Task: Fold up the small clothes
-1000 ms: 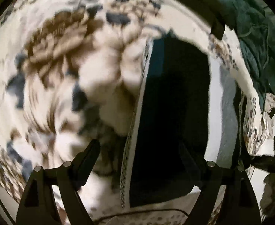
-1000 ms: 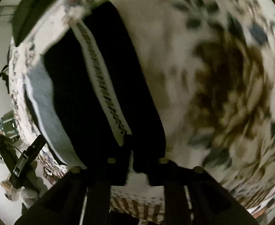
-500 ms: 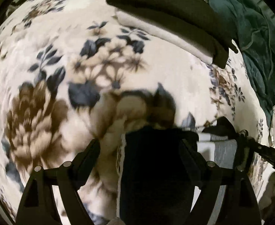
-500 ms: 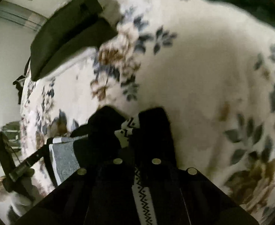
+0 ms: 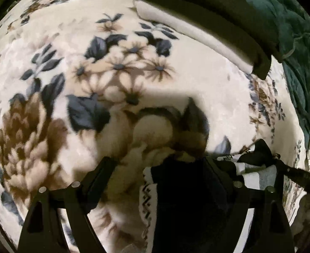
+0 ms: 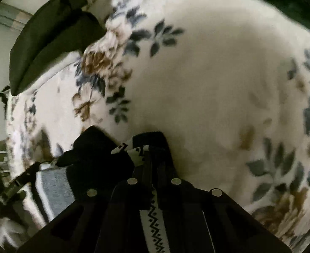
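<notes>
Right gripper [image 6: 154, 158] is pinching the black garment [image 6: 104, 154] by its zigzag-patterned white trim, no readable writing, while left gripper [image 5: 161, 172] is standing wide with that garment lying between its fingers on the floral blanket [image 5: 49, 84].

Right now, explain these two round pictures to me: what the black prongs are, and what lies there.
No robot here: a person holds a hand-held claw in each hand, each with a wide-angle camera looking along its two fingers. That is why both pictures look round.

The left claw stands open over a dark garment with a white zigzag band. The right claw is shut on that garment's band.

Beneath lies a cream floral blanket. At its far edge are folded dark and white clothes and a green cloth.
</notes>
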`<state>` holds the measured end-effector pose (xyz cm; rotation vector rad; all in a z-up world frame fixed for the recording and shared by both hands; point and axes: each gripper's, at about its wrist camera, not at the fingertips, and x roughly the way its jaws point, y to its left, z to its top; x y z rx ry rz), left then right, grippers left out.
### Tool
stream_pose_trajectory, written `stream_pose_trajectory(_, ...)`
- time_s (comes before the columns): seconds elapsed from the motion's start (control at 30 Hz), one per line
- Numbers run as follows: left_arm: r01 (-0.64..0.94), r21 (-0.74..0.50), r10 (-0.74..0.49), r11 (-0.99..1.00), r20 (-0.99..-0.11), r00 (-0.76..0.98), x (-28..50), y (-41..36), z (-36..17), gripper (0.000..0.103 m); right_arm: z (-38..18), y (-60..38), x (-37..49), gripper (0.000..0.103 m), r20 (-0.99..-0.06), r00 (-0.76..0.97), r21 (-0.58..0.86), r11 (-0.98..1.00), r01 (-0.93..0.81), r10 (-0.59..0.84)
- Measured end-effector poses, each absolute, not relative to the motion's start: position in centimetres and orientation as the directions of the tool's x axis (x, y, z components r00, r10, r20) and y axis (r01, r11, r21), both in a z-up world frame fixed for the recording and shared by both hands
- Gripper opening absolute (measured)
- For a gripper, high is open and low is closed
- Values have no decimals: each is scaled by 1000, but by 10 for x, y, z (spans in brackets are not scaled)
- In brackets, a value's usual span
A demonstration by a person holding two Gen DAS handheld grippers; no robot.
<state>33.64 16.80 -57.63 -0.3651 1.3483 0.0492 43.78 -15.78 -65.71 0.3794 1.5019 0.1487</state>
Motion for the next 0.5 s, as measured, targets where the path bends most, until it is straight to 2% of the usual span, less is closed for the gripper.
stream_pose_trajectory(0.03,-242,-239,-182,941,-955,235,330,170,-573,84,-655,-163,439,11,-931,60,364,920,145,359)
stream_pose_trajectory(0.1,-238,-280,-221,930,-943,249,314,175,-568,84,-651,-176,434,43,-897,31,441,886,144,441)
stream_pose_trajectory(0.13,-237,-321,-260,917,-931,256,303,179,-566,84,-650,-182,430,65,-885,24,464,874,144,466)
stream_pose_trajectory(0.17,-236,-368,-305,899,-915,262,294,182,-565,84,-651,-190,422,75,-865,14,498,856,143,501)
stream_pose_trajectory(0.23,-251,-474,-412,844,-873,263,272,188,-569,84,-664,-205,403,81,-807,-46,576,802,158,589)
stream_pose_trajectory(0.27,-256,-525,-468,812,-847,252,262,188,-575,84,-673,-210,395,82,-782,-76,600,780,175,619)
stream_pose_trajectory(0.43,-268,-635,-600,724,-772,209,236,169,-605,84,-722,-213,354,82,-604,-187,730,632,261,775)
stream_pose_trajectory(0.5,-266,-660,-621,702,-751,224,234,168,-608,86,-726,-204,350,87,-558,-184,769,588,250,809)
